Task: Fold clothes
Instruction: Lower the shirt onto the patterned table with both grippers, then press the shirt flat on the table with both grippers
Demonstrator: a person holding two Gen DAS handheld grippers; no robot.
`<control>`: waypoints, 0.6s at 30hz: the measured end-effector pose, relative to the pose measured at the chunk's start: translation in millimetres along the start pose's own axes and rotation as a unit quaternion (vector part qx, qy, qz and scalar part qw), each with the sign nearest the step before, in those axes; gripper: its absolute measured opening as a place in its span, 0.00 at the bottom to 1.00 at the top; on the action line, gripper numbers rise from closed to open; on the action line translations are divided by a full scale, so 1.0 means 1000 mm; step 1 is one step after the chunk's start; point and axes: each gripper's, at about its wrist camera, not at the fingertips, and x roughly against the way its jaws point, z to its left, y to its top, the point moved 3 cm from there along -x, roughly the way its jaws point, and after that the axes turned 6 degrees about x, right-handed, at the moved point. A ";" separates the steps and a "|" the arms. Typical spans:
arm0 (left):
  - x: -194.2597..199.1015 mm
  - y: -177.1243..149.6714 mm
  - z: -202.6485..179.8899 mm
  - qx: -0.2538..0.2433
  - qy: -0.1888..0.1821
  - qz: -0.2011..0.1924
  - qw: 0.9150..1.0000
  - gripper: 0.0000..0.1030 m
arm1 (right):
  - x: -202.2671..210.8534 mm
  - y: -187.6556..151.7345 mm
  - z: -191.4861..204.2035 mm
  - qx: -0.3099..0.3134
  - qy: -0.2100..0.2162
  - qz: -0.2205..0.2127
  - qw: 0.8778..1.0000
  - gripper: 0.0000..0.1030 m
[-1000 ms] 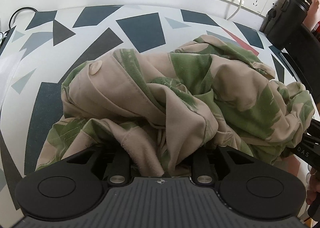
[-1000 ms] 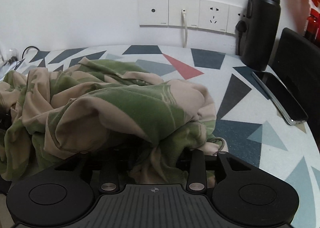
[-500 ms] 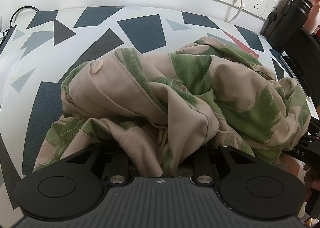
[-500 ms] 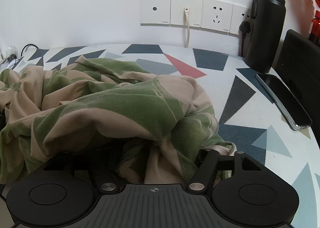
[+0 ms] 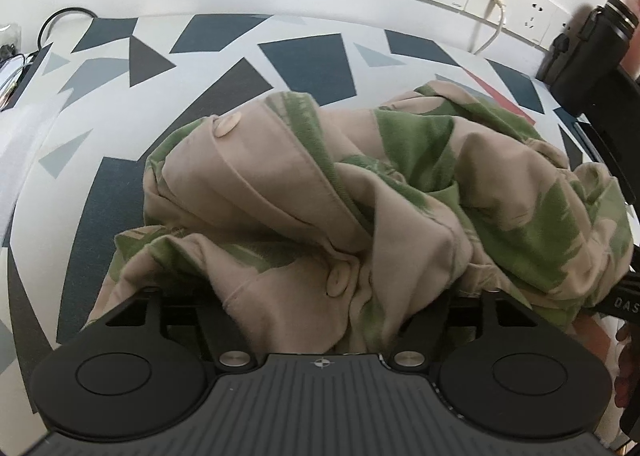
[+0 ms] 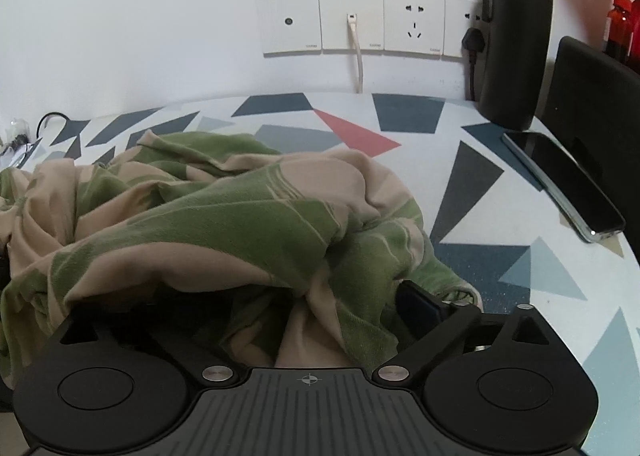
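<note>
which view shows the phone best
The right wrist view: the phone lies whole and sharp on the patterned table, screen up, in front of the black bottle. In the left wrist view only a dark strip at the far right edge could be it; I cannot tell.

a black flask [image 6: 514, 36] stands upright on the patterned bench [image 6: 472, 184] by the wall sockets [image 6: 352, 22]; a phone [image 6: 560, 180] lies flat nearby.
</note>
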 end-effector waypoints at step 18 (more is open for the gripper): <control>-0.012 -0.006 0.002 -0.010 0.040 -0.001 0.999 1.00 | -0.009 -0.007 0.008 0.032 -0.015 -0.003 0.999 0.99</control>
